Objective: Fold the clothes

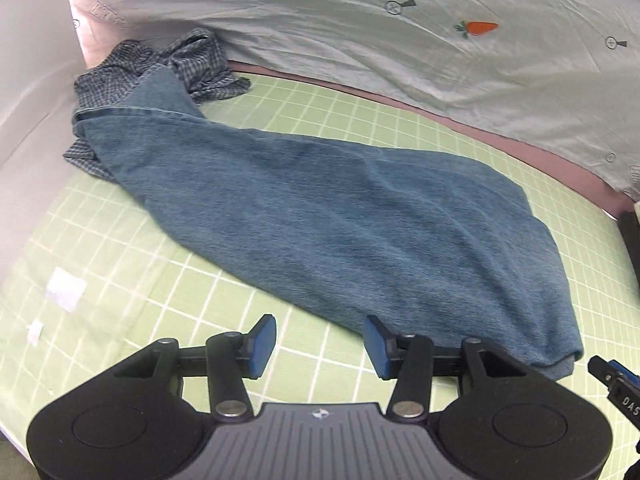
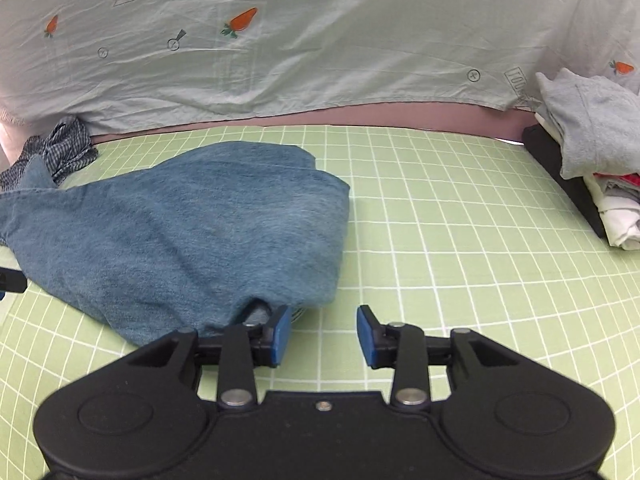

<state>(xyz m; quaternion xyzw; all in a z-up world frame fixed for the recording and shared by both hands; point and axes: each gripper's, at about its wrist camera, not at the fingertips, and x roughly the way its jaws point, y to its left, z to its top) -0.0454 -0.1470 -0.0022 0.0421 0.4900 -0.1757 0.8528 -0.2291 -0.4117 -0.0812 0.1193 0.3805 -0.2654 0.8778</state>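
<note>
Jeans (image 1: 320, 216) spread flat on the green mat (image 1: 120, 280) for folding.
Left gripper (image 1: 320, 344) and right gripper (image 2: 323, 334) are held at the jeans' near edge, jaws apart and empty, seemingly readied for gripping.

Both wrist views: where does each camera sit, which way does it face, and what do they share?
Left wrist: on the left gripper, low over the green grid mat, facing the denim garment; open fingers show, right gripper's tip at right edge.
Right wrist: on the right gripper, facing the carrot-print sheet; open fingers show, folded pile at right.
Shared: denim, checked cloth, mat, sheet.
</note>
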